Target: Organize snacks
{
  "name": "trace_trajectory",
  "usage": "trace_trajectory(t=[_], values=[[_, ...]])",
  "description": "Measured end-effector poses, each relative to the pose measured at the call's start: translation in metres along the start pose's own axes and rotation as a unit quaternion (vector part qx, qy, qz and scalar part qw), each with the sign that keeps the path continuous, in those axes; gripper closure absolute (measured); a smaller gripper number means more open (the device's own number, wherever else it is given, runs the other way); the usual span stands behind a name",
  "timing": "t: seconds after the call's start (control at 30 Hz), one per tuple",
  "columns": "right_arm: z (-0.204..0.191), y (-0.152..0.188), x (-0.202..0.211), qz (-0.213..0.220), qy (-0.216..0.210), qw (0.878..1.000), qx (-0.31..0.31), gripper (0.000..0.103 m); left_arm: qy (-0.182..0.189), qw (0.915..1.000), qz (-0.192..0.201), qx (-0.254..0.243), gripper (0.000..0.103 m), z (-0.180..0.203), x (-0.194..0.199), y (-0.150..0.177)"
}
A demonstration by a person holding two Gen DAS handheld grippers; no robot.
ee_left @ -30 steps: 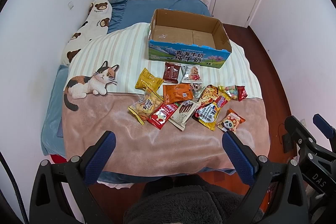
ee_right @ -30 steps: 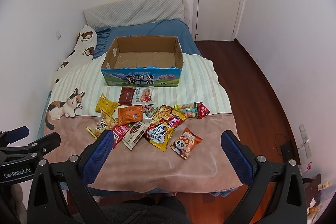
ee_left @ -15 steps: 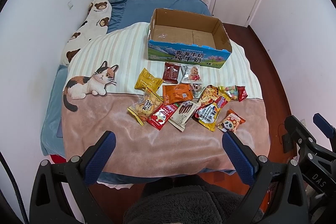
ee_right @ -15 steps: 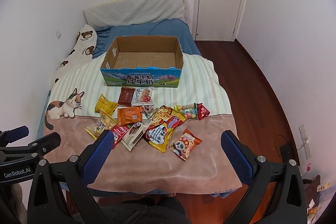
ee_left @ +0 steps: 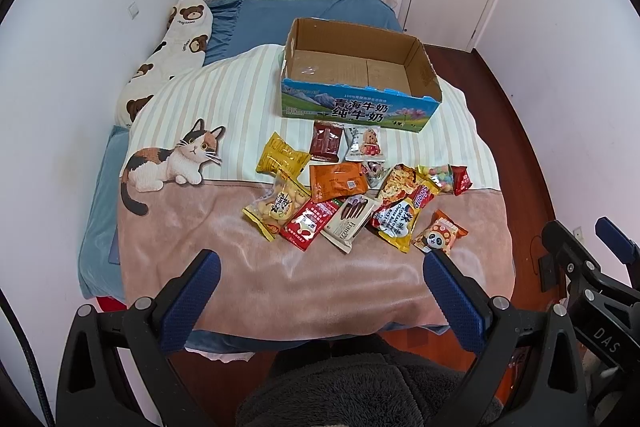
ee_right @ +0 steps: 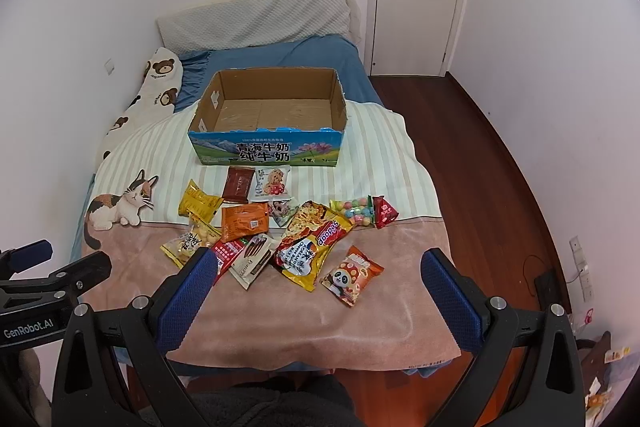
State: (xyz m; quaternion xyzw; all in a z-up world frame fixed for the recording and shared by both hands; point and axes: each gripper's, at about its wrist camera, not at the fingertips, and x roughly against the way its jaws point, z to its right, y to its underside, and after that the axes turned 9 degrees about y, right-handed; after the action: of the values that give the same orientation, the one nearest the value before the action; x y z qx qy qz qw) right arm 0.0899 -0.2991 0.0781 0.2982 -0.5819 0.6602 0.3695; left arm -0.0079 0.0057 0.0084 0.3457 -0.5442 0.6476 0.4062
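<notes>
Both my grippers are hanging at the foot of the bed point(ee_left: 256, 27) with nothing in them. The left gripper point(ee_left: 322, 267) fills the bottom of the left wrist view with its fingers point(ee_left: 196, 291) spread wide, and the right gripper point(ee_right: 318, 267) sits the same way in its own view, fingers point(ee_right: 188, 295) wide apart too. You can also catch the right one at the lower right edge of the left view, and the left one at the lower left of the right view. The snacks point(ee_left: 352, 187) are all in a loose pile mid-frame, on the blanket point(ee_left: 224, 107) right about where the stripes turn pink. Some overlap each other. The panda pack point(ee_right: 352, 279) is nearest, a bit apart from the rest at the lower right of the pile, with the red and yellow noodle pack point(ee_right: 306, 255) just left of it. A yellow pack point(ee_left: 282, 159) is on the left side, an orange pack point(ee_left: 338, 181) in the middle, and a brown pack point(ee_left: 326, 147) and a cookie pack point(ee_left: 366, 145) sit just below the box point(ee_left: 360, 109). The box is open, cardboard, with nothing inside, in the upper middle of both views. A cat picture point(ee_left: 168, 163) is on the blanket off to the left, and a bear pillow point(ee_left: 176, 43) is at the upper left.
</notes>
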Motion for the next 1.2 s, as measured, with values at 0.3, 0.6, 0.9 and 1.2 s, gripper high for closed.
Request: trace_trajectory(t=[0.3,0.6,0.9,1.2], values=[[0.000,-0.001,-0.004,-0.004,-0.006,1.000,-0.005,0.000,-0.001,1.0000,0.000,0.001,0.000,0.000,-0.001,-0.001],[0.006,0.004,-0.066,-0.060,-0.024,0.997,-0.044,0.000,-0.059,0.9982,-0.002,0.012,0.000,-0.020,-0.054,-0.019],[-0.002,0.025,-0.223,-0.186,-0.093,0.972,-0.109,0.000,-0.120,0.9854,-0.096,-0.073,0.000,-0.040,-0.186,-0.022],[-0.024,0.040,-0.385,-0.313,-0.111,0.925,-0.182,0.000,-0.155,0.9657,-0.165,-0.128,0.001,-0.048,-0.293,-0.016]])
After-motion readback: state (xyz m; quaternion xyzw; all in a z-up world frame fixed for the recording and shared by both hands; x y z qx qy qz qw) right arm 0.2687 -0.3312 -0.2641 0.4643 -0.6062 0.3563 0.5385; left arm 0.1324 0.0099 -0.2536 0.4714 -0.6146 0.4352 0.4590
